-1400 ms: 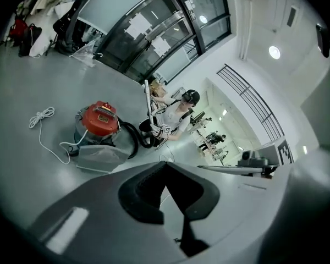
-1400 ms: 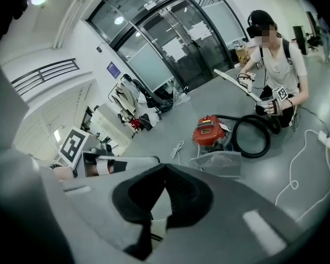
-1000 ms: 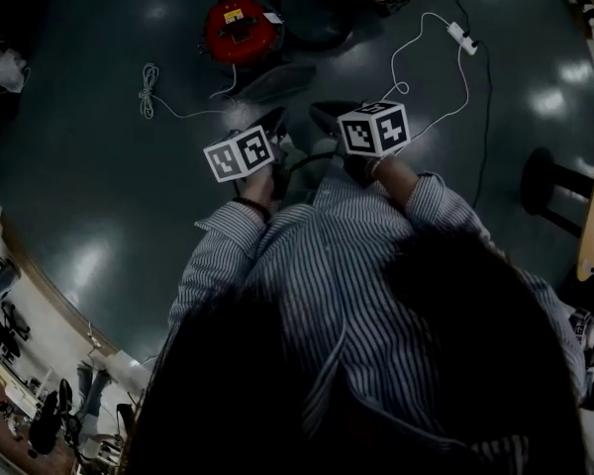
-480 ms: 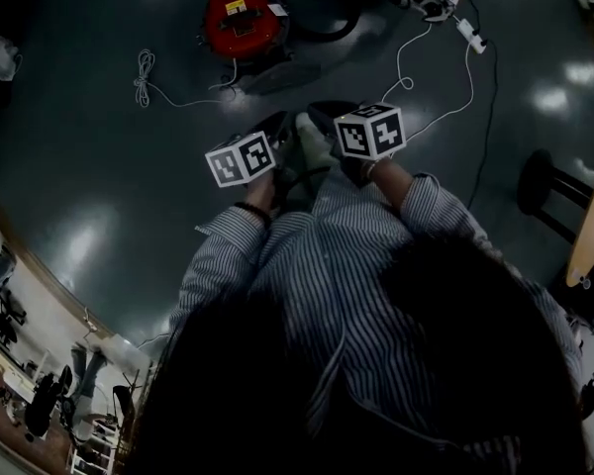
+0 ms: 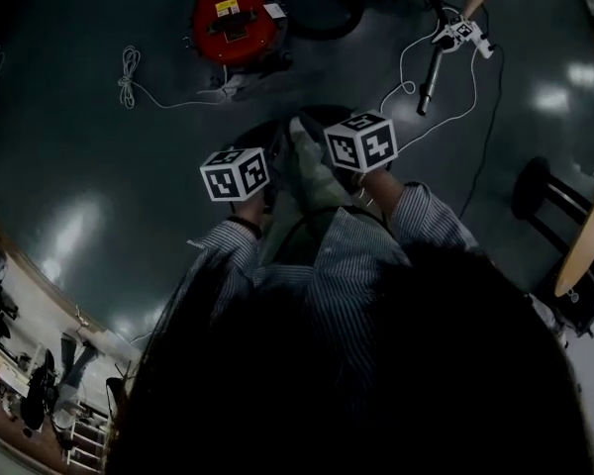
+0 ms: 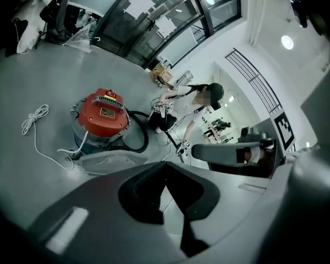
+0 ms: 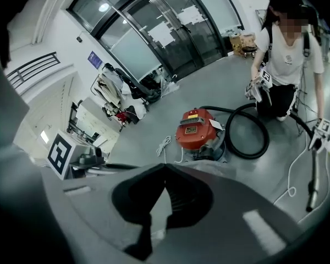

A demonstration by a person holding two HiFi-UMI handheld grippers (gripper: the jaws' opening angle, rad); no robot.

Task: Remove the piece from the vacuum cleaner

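Note:
The red vacuum cleaner (image 5: 233, 23) stands on the dark floor ahead of me, also in the left gripper view (image 6: 102, 114) and the right gripper view (image 7: 197, 130). A flat grey piece (image 6: 107, 159) lies at its base on my side. Its black hose (image 7: 247, 131) loops off to the right. My left gripper (image 6: 165, 165) and right gripper (image 7: 165, 166) are side by side, short of the vacuum, both shut with nothing held. In the head view their marker cubes (image 5: 235, 174) (image 5: 361, 142) flank a grey-green fabric shape I cannot identify.
Another person (image 7: 286, 65) kneels beyond the vacuum and holds a dark wand (image 5: 431, 77). A coiled white cord (image 5: 129, 77) lies left of the vacuum, and a white cable (image 5: 445, 117) snakes on the right. A black stool (image 5: 544, 191) and a wooden table edge (image 5: 589, 236) stand far right.
Both grippers have sunk toward the floor, still shut and side by side. The vacuum has drifted up the head view. The other person's wand has come into view at upper right.

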